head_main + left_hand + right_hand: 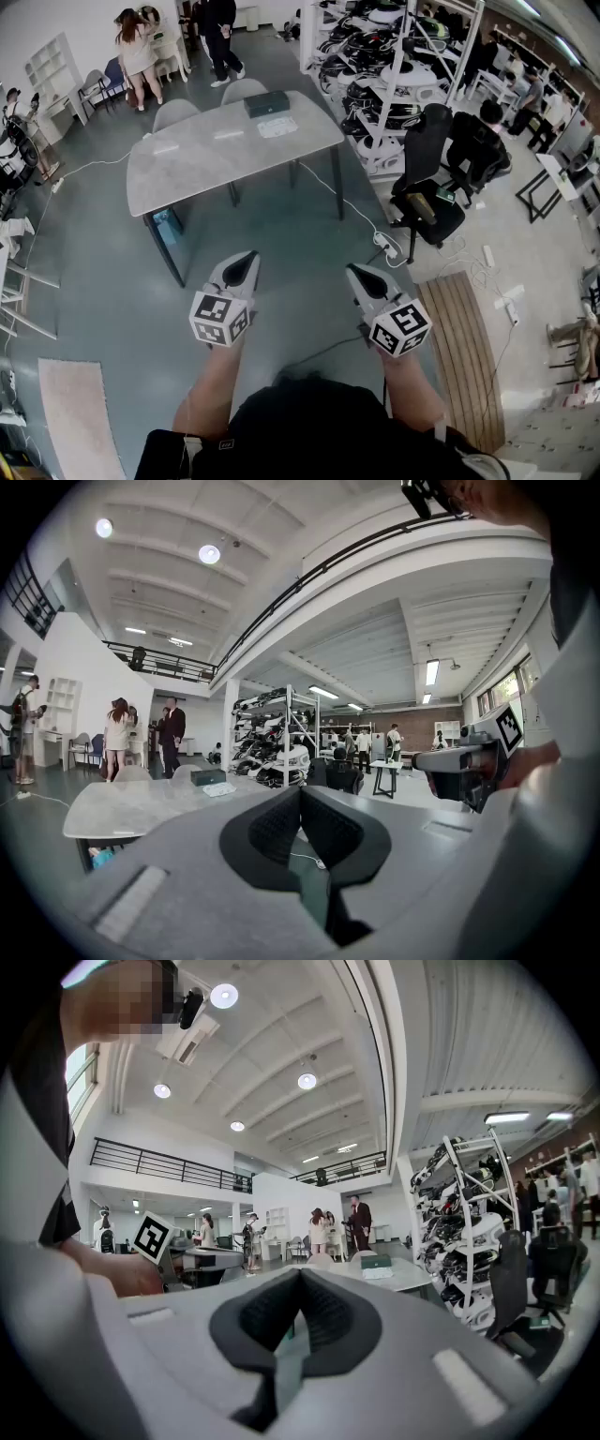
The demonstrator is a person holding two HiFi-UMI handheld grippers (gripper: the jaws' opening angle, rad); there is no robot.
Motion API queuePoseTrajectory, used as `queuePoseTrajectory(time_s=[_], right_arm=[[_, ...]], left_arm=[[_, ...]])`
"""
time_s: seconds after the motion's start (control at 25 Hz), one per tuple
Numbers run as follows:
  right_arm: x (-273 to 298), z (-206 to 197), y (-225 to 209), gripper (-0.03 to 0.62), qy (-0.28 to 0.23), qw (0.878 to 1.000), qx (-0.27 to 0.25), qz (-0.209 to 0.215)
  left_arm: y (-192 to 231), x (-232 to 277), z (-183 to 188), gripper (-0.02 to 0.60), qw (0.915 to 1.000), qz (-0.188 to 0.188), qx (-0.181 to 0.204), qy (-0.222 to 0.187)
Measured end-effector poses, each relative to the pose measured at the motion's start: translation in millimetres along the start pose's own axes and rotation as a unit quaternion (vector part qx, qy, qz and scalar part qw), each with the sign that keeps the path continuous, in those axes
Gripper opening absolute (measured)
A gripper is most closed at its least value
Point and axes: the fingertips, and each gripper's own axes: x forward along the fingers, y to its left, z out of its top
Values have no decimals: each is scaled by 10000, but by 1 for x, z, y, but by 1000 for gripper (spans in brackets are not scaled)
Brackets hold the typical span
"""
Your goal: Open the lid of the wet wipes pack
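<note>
A dark green pack [266, 103] lies at the far end of a grey table [187, 164], with a flat white item [277, 127] just in front of it. Both also show far off in the left gripper view, the pack [207, 777] and the white item [221, 788], and in the right gripper view, the pack [376, 1262]. Which of them is the wet wipes pack I cannot tell. My left gripper [251, 255] and right gripper [353, 269] are held side by side over the floor, well short of the table. Both are shut and hold nothing.
Two grey chairs [175, 112] stand behind the table. A black office chair [427, 178] and a seated person [478, 141] are to the right, by loaded racks [384, 56]. A power strip with cables [384, 246] and a wooden pallet [469, 347] lie on the floor. People [138, 52] stand at the back.
</note>
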Motion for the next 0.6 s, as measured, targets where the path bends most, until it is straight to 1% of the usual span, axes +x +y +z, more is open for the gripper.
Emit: queuePoseTrajectory(time_s=[0.4, 0.6], right_arm=[[-21, 6, -23, 2, -90, 9999, 15, -84], [-41, 10, -35, 3, -272, 9995, 150, -1]], left_arm=[[-22, 10, 10, 11, 9999, -22, 111, 15], [-38, 14, 13, 11, 9999, 24, 141, 0]])
